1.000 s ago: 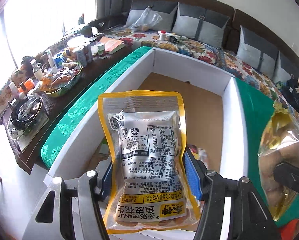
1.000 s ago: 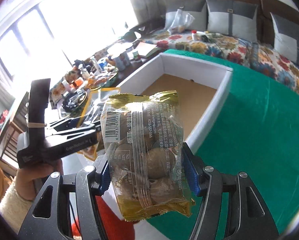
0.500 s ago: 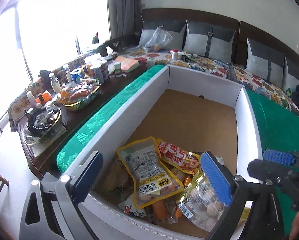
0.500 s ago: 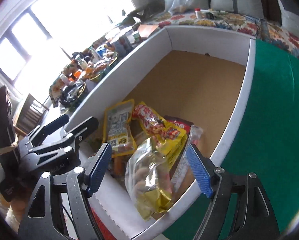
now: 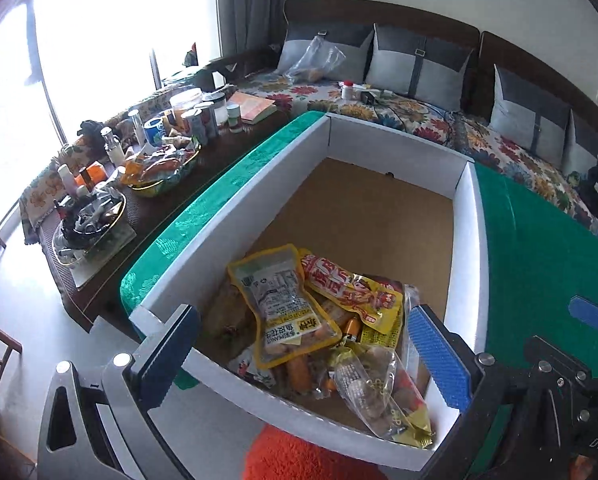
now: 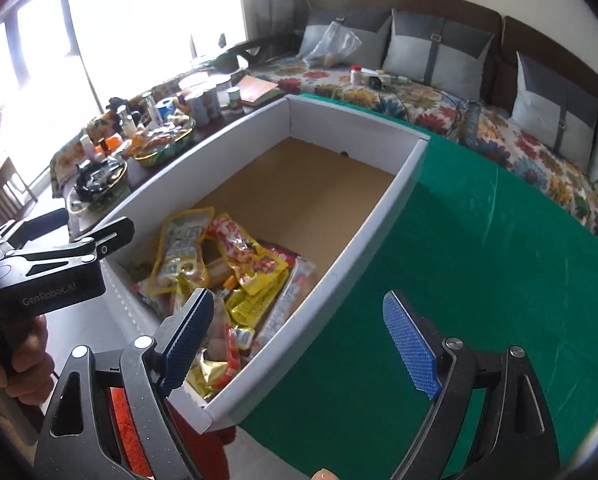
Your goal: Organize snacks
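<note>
**Both claws empty, snacks in box**

Left gripper [image 5: 303, 354] jaws wide apart, nothing between the pads. Right gripper [image 6: 299, 344] jaws just been opening, also empty, over the box's right wall and green cloth [image 6: 479, 264]. Peanut pack [image 5: 285, 306] and clear pack [image 5: 379, 392] lie on the snack pile at the near end of box [image 5: 227, 216].

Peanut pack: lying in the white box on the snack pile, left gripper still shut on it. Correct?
Not quite. The peanut pack does lie in the white box on the snack pile, but the left gripper is open, its jaws having just opened, with nothing between its fingers. The left wrist view shows it.
</note>
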`<state>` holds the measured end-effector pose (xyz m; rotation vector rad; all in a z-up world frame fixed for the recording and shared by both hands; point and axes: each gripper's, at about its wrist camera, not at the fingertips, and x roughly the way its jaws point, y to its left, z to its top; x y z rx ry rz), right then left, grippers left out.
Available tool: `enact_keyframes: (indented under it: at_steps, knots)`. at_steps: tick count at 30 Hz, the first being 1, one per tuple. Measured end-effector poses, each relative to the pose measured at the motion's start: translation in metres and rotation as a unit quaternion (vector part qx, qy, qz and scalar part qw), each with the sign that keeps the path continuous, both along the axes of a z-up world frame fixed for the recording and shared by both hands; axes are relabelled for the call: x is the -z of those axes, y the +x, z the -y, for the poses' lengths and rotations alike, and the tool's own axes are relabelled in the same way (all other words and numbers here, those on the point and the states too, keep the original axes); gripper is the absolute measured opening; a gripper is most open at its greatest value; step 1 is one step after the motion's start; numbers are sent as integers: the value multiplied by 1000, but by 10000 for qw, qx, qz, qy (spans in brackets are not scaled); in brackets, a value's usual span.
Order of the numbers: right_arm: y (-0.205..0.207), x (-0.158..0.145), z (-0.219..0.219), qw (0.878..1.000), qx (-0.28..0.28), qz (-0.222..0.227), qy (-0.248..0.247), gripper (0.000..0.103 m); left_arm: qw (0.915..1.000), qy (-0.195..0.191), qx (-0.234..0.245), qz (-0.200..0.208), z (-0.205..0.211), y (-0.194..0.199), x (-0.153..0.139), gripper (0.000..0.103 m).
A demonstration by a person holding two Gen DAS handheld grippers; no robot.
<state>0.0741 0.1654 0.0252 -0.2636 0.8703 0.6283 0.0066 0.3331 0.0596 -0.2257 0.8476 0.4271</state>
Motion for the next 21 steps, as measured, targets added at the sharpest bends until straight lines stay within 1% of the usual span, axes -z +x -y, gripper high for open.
enact_keyframes:
  at_steps: [1, 3, 5, 8, 11, 14, 17, 21]
  knots:
    - [0, -2, 0, 10000, 30, -45, 6, 89, 10000, 6, -9, 31, 1, -1, -1, 103]
    - [0, -6, -2, 10000, 50, -58, 35, 89, 9998, 163, -59, 87, 1, -4, -6, 103]
    - [-4, -14, -3, 9999, 51, 74, 86, 89, 9994, 322, -49, 103, 2, -6, -12, 103]
    - [-10, -25, -7, 9993, 72, 357, 112, 89, 9989, 440, -43, 138, -1, -10, -21, 103]
    - [-14, -30, -12, 9986, 55, 512, 97, 89, 9983, 550, -118, 153, -5, -14, -24, 103]
    - [-17, -28, -18, 9983, 34, 584, -9, 89, 9984, 524, -218, 78, -11, -16, -21, 103]
    - [-17, -25, -19, 9983, 56, 572, -53, 89, 9987, 462, -174, 81, -13, -17, -17, 103]
    - [-16, -22, -22, 9988, 50, 489, -63, 89, 9986, 528, -57, 82, -9, -18, -16, 103]
